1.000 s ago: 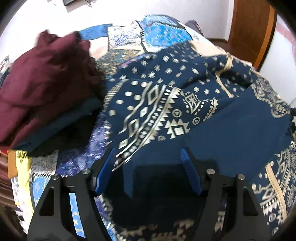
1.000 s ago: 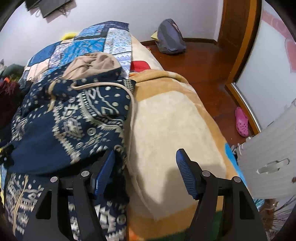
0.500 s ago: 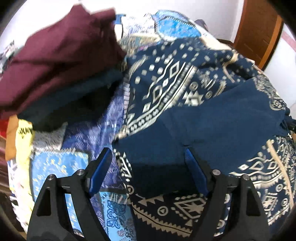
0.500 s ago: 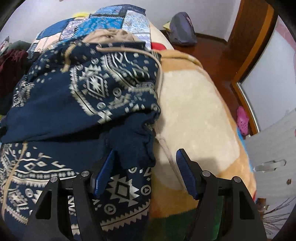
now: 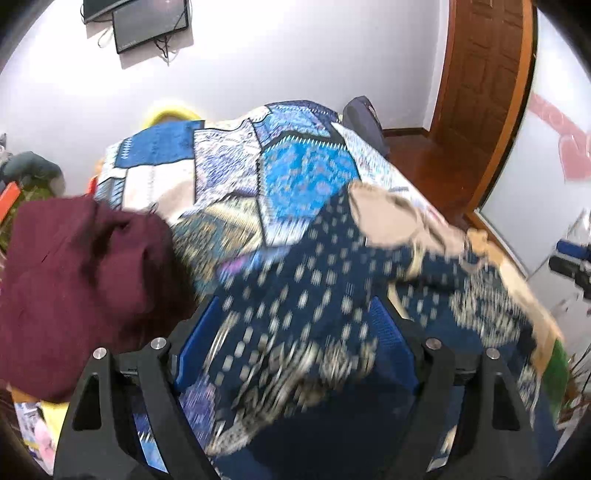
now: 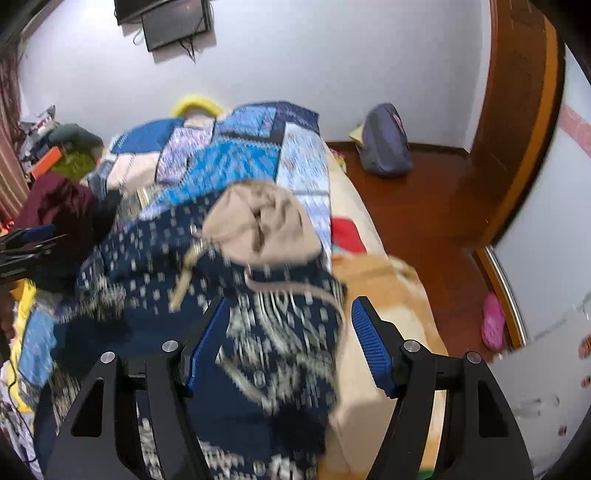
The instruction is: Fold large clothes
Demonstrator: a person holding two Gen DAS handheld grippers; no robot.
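Note:
A navy hoodie [image 5: 325, 273] with a pale geometric print lies bunched on the bed, its beige hood [image 5: 388, 218] toward the far side. My left gripper [image 5: 291, 314] hovers over its left part, jaws wide, pads off the cloth. In the right wrist view the same hoodie [image 6: 155, 258] and hood [image 6: 258, 225] lie below my right gripper [image 6: 291, 306], which is open above the garment's right edge. Both views are motion-blurred. A maroon garment [image 5: 81, 280] is heaped just left of the left gripper.
A blue patchwork quilt [image 5: 303, 173] covers the bed, with a beige blanket [image 6: 373, 288] along its right side. On the wooden floor sit a backpack [image 6: 386, 144] and a pink slipper [image 6: 493, 325]. A wooden door [image 5: 484, 85] stands at right and a screen [image 5: 147, 22] hangs on the wall.
Both grippers have risen and drawn back from the hoodie, so the wall and screen now show. The left jaws stand wider than before. A navy cuff no longer sits between the right jaws.

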